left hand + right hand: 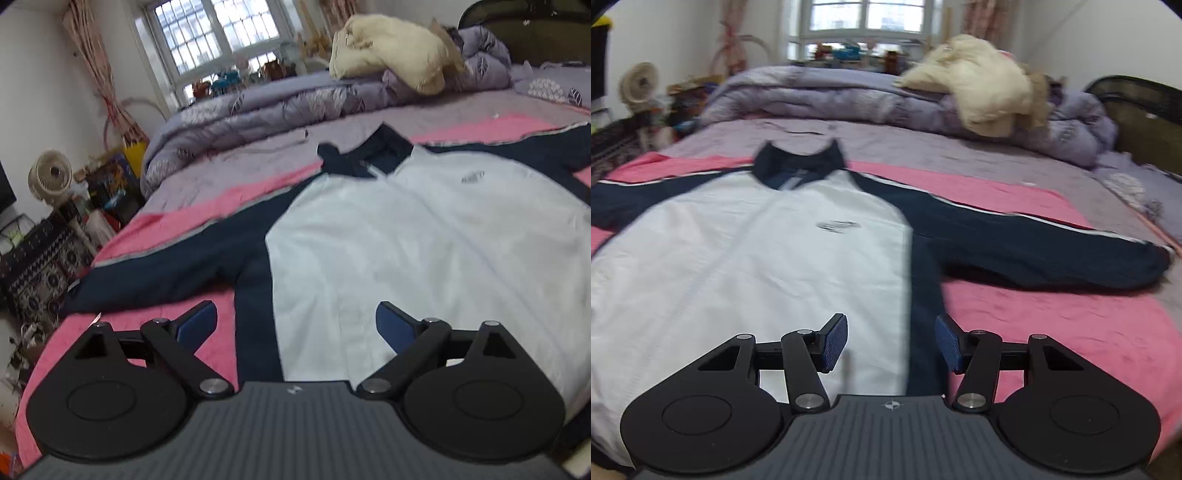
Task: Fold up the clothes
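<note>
- Fingers of the left gripper stand spread wide with nothing between them, hovering over the near hem where the jacket's navy side panel meets its white front.
- Fingers of the right gripper are parted about halfway, also empty, above the opposite navy side panel near the hem.
- Spread flat, front up, on the pink blanket of the bed lies the jacket, collar pointing away.
- Both sleeves, left sleeve and right sleeve, lie stretched outward.
- No fold shows yet: by my reading, sleeves and body all remain to be folded, and the work is only starting.
</note>
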The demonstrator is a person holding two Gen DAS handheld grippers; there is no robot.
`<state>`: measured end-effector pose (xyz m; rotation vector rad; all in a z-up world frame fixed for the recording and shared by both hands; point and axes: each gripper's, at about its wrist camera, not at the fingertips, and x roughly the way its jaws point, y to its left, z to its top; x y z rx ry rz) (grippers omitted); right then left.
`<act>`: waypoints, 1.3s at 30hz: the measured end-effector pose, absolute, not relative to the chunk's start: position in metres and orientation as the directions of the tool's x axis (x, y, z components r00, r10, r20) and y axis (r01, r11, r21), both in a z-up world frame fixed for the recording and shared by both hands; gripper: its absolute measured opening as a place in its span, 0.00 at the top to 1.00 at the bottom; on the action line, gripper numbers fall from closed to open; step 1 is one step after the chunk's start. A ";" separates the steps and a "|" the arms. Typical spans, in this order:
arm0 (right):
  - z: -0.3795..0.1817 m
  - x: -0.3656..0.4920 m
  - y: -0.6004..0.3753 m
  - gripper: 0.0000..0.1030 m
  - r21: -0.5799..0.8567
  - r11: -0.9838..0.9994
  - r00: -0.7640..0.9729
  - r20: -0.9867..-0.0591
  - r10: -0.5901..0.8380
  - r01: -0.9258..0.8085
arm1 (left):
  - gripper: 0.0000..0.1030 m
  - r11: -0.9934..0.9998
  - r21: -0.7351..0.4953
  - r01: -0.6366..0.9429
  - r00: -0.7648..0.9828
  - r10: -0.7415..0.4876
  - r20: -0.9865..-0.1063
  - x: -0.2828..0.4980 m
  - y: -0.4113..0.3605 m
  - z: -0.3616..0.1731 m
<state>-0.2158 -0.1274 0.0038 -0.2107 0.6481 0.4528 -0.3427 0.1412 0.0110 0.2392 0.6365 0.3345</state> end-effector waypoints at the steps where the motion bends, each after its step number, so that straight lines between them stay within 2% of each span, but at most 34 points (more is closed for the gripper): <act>1: 0.001 -0.218 -0.111 0.47 -0.038 0.859 0.683 -0.625 0.378 -0.510 | 0.08 0.922 0.320 -0.216 0.759 0.365 -0.539 -0.334 0.139 0.010; 7: -0.009 -0.194 -0.008 0.48 0.029 0.729 0.537 -0.657 0.530 -0.684 | 0.07 0.916 0.370 -0.156 0.690 0.369 -0.623 -0.295 0.128 -0.044; 9: -0.017 -0.164 0.029 0.49 0.066 0.720 0.489 -0.691 0.532 -0.691 | 0.07 0.937 0.288 -0.196 0.720 0.337 -0.607 -0.305 0.138 -0.051; 11: -0.031 -0.132 0.068 0.49 0.033 0.731 0.490 -0.721 0.489 -0.682 | 0.06 0.956 0.177 -0.236 0.724 0.294 -0.624 -0.311 0.154 -0.053; 13: -0.038 -0.097 0.100 0.47 -0.017 0.761 0.542 -0.712 0.447 -0.649 | 0.04 0.959 0.108 -0.262 0.729 0.270 -0.629 -0.315 0.166 -0.056; 19: -0.054 0.010 0.155 0.33 0.007 0.861 0.616 -0.697 0.368 -0.508 | 0.01 0.967 0.077 -0.241 0.766 0.239 -0.597 -0.321 0.176 -0.061; 20: -0.056 0.022 0.160 0.27 0.011 0.867 0.622 -0.692 0.366 -0.498 | 0.01 0.968 0.072 -0.240 0.769 0.235 -0.595 -0.321 0.177 -0.061; 22: -0.062 0.042 0.168 0.24 0.010 0.879 0.639 -0.683 0.354 -0.477 | 0.01 0.970 0.064 -0.236 0.777 0.228 -0.587 -0.322 0.179 -0.063; 26: -0.066 0.070 0.178 0.09 0.003 0.881 0.641 -0.684 0.347 -0.474 | 0.01 0.971 0.060 -0.233 0.786 0.225 -0.576 -0.321 0.180 -0.064; 28: -0.061 0.075 0.173 0.11 0.033 0.872 0.614 -0.697 0.370 -0.488 | 0.00 0.971 0.059 -0.233 0.787 0.223 -0.575 -0.321 0.181 -0.064; 30: -0.049 0.065 0.158 0.36 0.058 0.860 0.597 -0.696 0.399 -0.506 | 0.00 0.971 0.057 -0.234 0.788 0.223 -0.574 -0.321 0.181 -0.064; 31: -0.042 0.058 0.149 0.40 0.077 0.853 0.587 -0.694 0.417 -0.515 | 0.00 0.971 0.056 -0.234 0.788 0.223 -0.574 -0.320 0.181 -0.064; 36: -0.013 -0.015 0.076 0.39 0.141 0.780 0.561 -0.619 0.550 -0.610 | 0.00 0.970 0.058 -0.236 0.787 0.226 -0.573 -0.319 0.180 -0.065; 39: -0.016 -0.069 0.037 0.39 0.118 0.713 0.499 -0.636 0.589 -0.692 | 0.00 0.970 0.060 -0.237 0.786 0.228 -0.575 -0.319 0.179 -0.065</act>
